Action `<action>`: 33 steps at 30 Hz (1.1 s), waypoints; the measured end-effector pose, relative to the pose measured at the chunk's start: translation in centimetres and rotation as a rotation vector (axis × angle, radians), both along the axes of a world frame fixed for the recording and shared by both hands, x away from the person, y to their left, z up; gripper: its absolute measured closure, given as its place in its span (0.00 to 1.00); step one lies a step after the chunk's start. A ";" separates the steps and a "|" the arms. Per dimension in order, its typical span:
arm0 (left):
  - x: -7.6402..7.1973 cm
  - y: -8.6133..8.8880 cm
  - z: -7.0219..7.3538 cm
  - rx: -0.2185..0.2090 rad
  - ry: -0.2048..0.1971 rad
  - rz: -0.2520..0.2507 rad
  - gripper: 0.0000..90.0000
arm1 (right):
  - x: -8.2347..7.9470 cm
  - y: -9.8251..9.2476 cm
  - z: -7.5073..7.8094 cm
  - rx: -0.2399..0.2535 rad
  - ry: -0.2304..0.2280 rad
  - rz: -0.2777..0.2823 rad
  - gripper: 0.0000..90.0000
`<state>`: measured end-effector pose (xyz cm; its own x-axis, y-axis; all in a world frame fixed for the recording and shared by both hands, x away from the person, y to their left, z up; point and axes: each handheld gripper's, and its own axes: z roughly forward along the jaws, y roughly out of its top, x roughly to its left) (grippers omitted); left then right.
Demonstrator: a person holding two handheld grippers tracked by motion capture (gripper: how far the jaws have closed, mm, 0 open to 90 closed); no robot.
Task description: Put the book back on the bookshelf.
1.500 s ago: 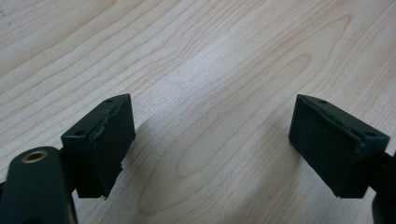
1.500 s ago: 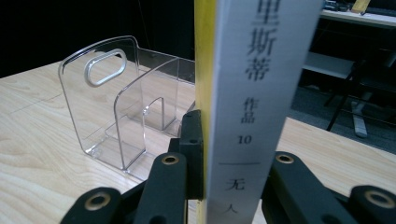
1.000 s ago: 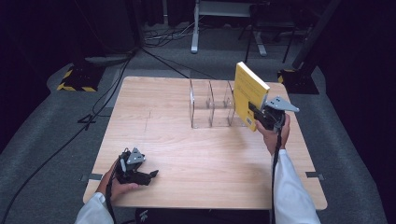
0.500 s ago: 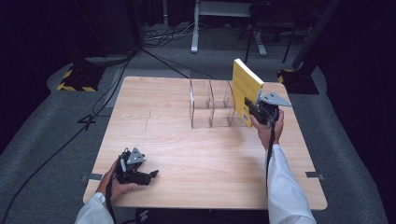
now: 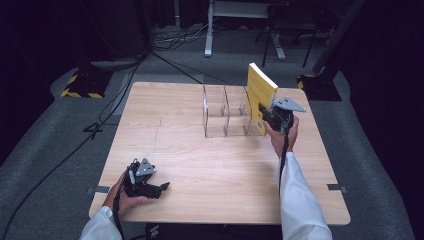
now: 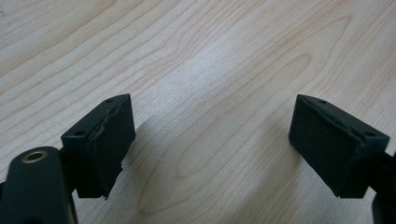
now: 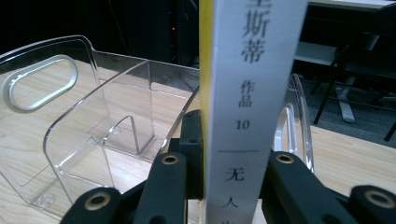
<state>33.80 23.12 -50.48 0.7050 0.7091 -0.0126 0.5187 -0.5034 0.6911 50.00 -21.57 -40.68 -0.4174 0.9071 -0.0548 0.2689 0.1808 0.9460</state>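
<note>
A yellow book [image 5: 260, 95] with a white spine [image 7: 252, 93] stands upright, tilted, at the right end of a clear plastic divider rack [image 5: 225, 110]. My right gripper [image 5: 270, 116] is shut on the book near its lower edge, jaws pressed on both covers [image 7: 233, 186]. In the right gripper view the rack's clear walls [image 7: 70, 116] lie left of the spine, and one clear wall [image 7: 299, 126] rises just right of it. My left gripper [image 5: 160, 188] rests on the table at the front left, open, with bare wood between its pads [image 6: 105, 140].
The wooden table [image 5: 190, 150] has free surface between the two hands. Beyond its far edge are dark floor, cables [image 5: 165, 55] and a stand's legs [image 5: 210, 45]. A yellow-black striped base [image 5: 80, 87] sits off the left corner.
The right hand has carried the book a little left and down, closer to the rack's right end. The left hand has stayed still.
</note>
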 end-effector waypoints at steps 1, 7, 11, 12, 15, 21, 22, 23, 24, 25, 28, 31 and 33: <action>0.0 0.0 0.0 0.002 -0.002 0.000 0.17 | 0.1 0.0 -0.1 -0.002 -0.002 -0.005 0.85; 0.0 0.0 0.0 0.001 -0.004 0.004 0.17 | 0.6 0.3 -0.7 -0.005 -0.001 -0.015 0.85; -0.1 0.0 0.0 0.001 -0.004 0.003 0.17 | 1.1 0.4 -1.2 0.004 0.005 -0.018 0.85; -0.1 0.0 0.0 0.002 -0.002 0.002 0.17 | 1.2 0.4 -1.4 0.005 0.005 -0.018 0.85; -0.2 0.0 0.0 -0.001 0.002 0.004 0.17 | 1.4 0.4 -1.6 0.004 0.006 -0.019 0.85; -0.2 0.0 0.0 0.000 0.002 0.004 0.17 | 1.7 0.5 -2.0 0.014 0.002 -0.020 0.85; -0.2 0.0 0.0 0.001 0.001 0.003 0.17 | 1.7 0.5 -2.1 0.014 -0.002 -0.022 0.85; -0.2 0.0 0.0 0.004 -0.001 0.002 0.17 | 1.7 0.5 -2.1 0.013 -0.002 -0.021 0.85; -0.2 0.0 0.0 0.002 0.000 0.003 0.17 | 1.8 0.5 -2.1 0.018 -0.002 -0.020 0.85; -0.2 0.0 0.0 0.003 0.000 0.003 0.17 | 1.8 0.4 -2.2 0.020 0.002 -0.018 0.85; -0.2 0.0 0.0 0.002 0.000 0.003 0.17 | 1.7 0.4 -2.3 0.023 0.008 -0.007 0.85; -0.2 0.0 0.0 0.002 -0.001 0.003 0.17 | 1.6 0.4 -2.7 0.010 0.008 -0.014 0.84; -0.2 0.0 0.0 0.002 -0.001 0.003 0.17 | 1.6 0.5 -2.8 -0.005 0.018 -0.017 0.83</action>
<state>33.61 23.13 -50.47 0.7030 0.7111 -0.0106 0.5197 -0.5035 0.6903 51.63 -21.09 -43.50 -0.4033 0.9136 -0.0519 0.2884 0.1807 0.9403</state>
